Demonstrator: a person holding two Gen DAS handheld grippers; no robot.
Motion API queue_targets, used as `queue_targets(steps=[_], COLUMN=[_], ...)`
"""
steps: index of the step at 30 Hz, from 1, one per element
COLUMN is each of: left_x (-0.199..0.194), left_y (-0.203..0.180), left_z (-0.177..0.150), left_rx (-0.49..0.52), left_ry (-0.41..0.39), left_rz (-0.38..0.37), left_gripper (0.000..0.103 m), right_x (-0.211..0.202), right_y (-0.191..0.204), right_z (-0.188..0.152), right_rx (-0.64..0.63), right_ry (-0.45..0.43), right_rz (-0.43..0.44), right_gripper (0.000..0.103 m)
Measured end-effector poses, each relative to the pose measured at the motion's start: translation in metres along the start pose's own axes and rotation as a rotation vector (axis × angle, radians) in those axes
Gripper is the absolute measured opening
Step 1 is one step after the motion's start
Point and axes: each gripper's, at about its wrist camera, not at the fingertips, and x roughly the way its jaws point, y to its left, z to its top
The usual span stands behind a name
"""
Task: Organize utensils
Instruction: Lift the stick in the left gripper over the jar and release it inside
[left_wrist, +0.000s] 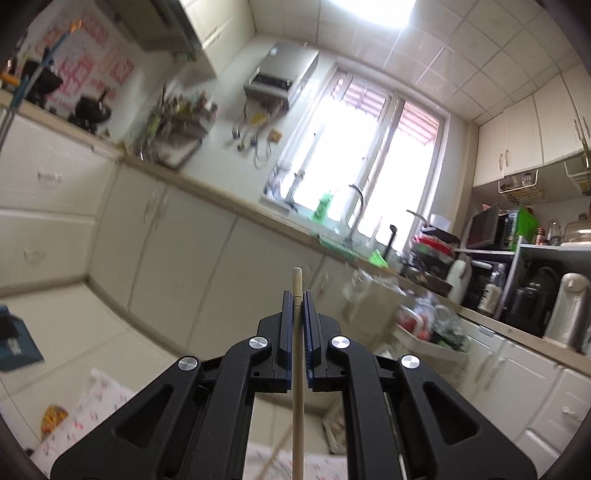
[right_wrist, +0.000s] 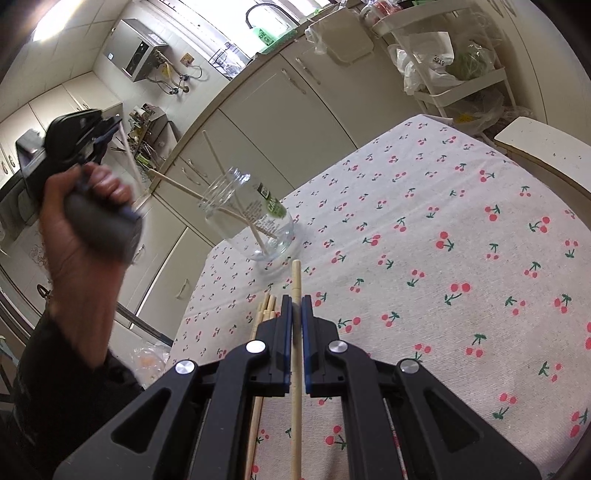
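My left gripper (left_wrist: 297, 297) is shut on a wooden chopstick (left_wrist: 297, 284), held high and pointing out at the kitchen. The right wrist view shows it raised at the left (right_wrist: 110, 127), above and left of a clear glass jar (right_wrist: 255, 218). The jar stands on the cherry-print tablecloth (right_wrist: 424, 221) with two chopsticks (right_wrist: 218, 162) leaning in it. My right gripper (right_wrist: 296, 301) is shut on another chopstick (right_wrist: 296, 277), low over the cloth just in front of the jar. Several loose chopsticks (right_wrist: 266, 306) lie on the cloth to its left.
Cream cabinets (right_wrist: 295, 96) run behind the table. A white trolley (right_wrist: 454, 66) with plastic bags stands at the far right. A chair seat (right_wrist: 546, 147) sits by the table's right edge. The table's left edge (right_wrist: 192, 295) drops to the floor.
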Motion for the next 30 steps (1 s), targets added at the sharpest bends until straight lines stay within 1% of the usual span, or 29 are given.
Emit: queue_targets(steps=[4, 6, 10, 15, 19, 30], left_x=[0.017, 0.023, 0.032, 0.033, 0.034, 0.028], left_y=[-0.007, -0.009, -0.012, -0.015, -0.013, 0.005], left_z=[-0.006, -0.011, -0.025, -0.045, -0.056, -0.078], left_rx=[0.042, 0.056, 0.101, 0.168, 0.186, 0.17], left_ry=[-0.077, -0.098, -0.117, -0.118, -0.105, -0.047], left_rz=[0.054, 0.075, 0.101, 0.118, 0.121, 0.108], left_gripper=[0.005, 0.005, 0.005, 0.005, 0.005, 0.005], right_x=[0.0, -0.001, -0.002, -0.002, -0.002, -0.002], right_y=[-0.005, -0.007, -0.01, -0.012, -0.014, -0.016], right_z=[0.001, 0.001, 0.001, 0.001, 0.002, 0.002], right_rx=[0.027, 0.041, 0.057, 0.075, 0.088, 0.102], right_ry=[0.003, 0.003, 0.006, 0.013, 0.018, 0.022], right_rz=[0.023, 0.034, 0.049, 0.063, 0.071, 0.074], right_gripper=[0.006, 0.006, 0.006, 0.006, 0.006, 0.006])
